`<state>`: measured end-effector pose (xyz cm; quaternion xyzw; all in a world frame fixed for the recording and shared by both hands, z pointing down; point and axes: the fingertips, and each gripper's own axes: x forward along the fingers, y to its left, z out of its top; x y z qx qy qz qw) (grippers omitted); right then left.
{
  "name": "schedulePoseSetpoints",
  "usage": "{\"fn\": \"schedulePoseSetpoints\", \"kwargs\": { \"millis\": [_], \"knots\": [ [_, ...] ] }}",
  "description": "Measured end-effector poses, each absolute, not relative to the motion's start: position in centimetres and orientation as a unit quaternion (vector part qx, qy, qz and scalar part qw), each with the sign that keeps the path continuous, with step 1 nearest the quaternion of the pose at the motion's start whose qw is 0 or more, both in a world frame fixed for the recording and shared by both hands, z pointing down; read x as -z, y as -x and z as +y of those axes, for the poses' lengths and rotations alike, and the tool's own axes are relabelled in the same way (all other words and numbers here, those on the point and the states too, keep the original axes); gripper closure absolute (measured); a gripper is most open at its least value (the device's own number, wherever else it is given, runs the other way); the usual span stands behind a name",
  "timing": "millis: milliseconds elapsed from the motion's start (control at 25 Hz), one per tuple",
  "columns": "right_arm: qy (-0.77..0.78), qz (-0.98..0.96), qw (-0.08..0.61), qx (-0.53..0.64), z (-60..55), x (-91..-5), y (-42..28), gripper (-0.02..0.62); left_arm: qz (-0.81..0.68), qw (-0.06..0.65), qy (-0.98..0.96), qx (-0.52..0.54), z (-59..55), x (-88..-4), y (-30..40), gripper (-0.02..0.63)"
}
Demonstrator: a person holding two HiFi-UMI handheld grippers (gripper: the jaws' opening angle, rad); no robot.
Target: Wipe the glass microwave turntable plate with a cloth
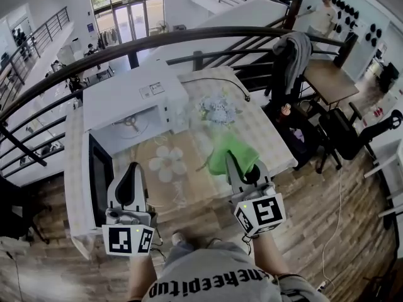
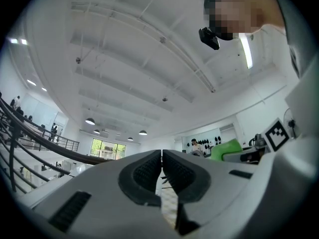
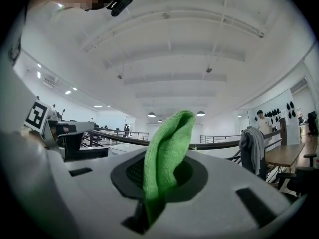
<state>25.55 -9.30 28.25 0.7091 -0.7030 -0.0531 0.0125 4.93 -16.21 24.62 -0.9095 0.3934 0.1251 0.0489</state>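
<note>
The glass turntable plate [image 1: 167,161] lies on the table in front of the open microwave [image 1: 129,109]; it is faint, with a white flower shape showing through it. My right gripper [image 1: 238,163] is just right of the plate, shut on a green cloth [image 1: 234,151] that sticks up between the jaws [image 3: 167,148]. My left gripper [image 1: 131,172] hangs left of the plate by the microwave door, shut, with nothing seen between its pads [image 2: 145,173]. Both gripper views point up at the ceiling, with the grippers [image 2: 162,169] [image 3: 160,176] tilted upward.
The microwave door [image 1: 99,178] hangs open at the left. A bunch of pale flowers [image 1: 218,109] sits at the back of the checked tablecloth [image 1: 267,137]. A dark railing [image 1: 189,39] runs behind. A chair with a grey garment [image 1: 296,55] and a wooden desk [image 1: 329,79] stand right.
</note>
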Motion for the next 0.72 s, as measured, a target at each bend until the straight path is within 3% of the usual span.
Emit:
{"fn": "schedulePoseSetpoints", "kwargs": {
  "millis": [720],
  "knots": [
    [-0.716,-0.694,0.002,0.083,-8.2,-26.5,-25.4,0.558,0.392,0.056,0.91,-0.122,-15.8,-24.4,-4.9,0.595]
  ]
}}
